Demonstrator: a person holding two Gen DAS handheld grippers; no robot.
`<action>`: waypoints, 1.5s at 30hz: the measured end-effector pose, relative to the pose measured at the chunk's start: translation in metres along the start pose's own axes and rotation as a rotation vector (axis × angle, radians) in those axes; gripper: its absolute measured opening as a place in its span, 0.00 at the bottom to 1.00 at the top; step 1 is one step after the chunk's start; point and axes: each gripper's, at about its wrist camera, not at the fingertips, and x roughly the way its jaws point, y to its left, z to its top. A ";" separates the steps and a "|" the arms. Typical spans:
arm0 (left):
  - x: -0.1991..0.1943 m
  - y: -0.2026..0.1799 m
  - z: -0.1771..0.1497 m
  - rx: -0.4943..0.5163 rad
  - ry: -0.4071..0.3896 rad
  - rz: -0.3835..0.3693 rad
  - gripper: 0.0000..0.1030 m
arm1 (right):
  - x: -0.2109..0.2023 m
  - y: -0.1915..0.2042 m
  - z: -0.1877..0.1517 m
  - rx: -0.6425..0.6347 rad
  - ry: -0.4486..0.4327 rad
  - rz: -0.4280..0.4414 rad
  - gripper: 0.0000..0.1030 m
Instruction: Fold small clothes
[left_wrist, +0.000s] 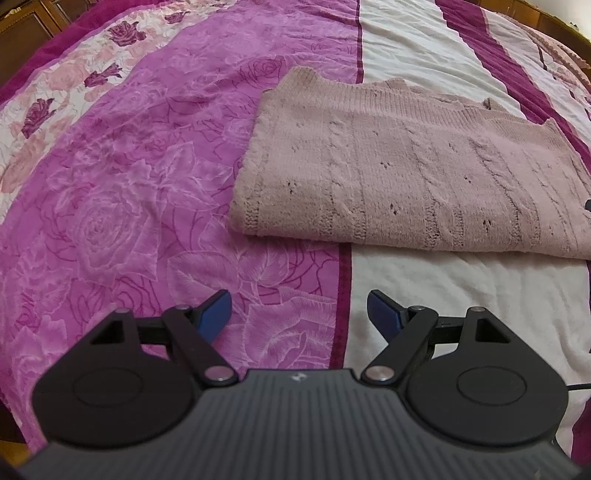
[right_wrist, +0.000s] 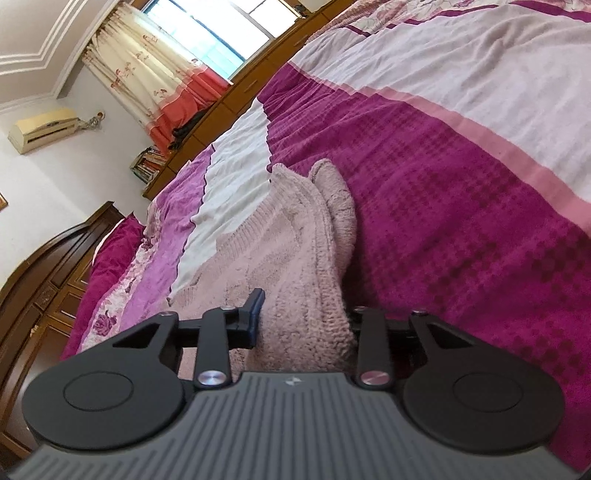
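Right, my right gripper (right_wrist: 301, 317) is pinched on the near edge of the pink knit sweater (right_wrist: 295, 258): the bunched, layered knit fills the gap, the left blue pad (right_wrist: 255, 314) presses into it, and the other pad is hidden behind the fabric at lower centre of the right wrist view. My left gripper (left_wrist: 299, 314) is spread wide and empty, hovering over the bedspread (left_wrist: 110, 184) at the bottom of its frame, just short of the sweater (left_wrist: 406, 177), which lies folded flat in the centre right. Judging by this, the step is taking hold of the edge for the next fold. To do it well I'd want all layers caught, not only the top one, and none of the bedspread underneath. Lift low and even, carry the edge straight over so the sides line up. The left gripper could pin or grab the near left corner (left_wrist: 243, 218) so the knit doesn't drag or stretch.
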 end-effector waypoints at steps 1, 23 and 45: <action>-0.002 0.001 0.001 0.004 -0.006 0.002 0.79 | -0.001 0.001 0.001 0.005 0.000 0.002 0.33; -0.019 0.047 0.046 -0.009 -0.105 0.072 0.79 | -0.001 0.117 0.020 -0.058 -0.020 0.247 0.28; -0.010 0.101 0.041 -0.106 -0.112 0.093 0.79 | 0.067 0.278 -0.087 -0.216 0.181 0.422 0.27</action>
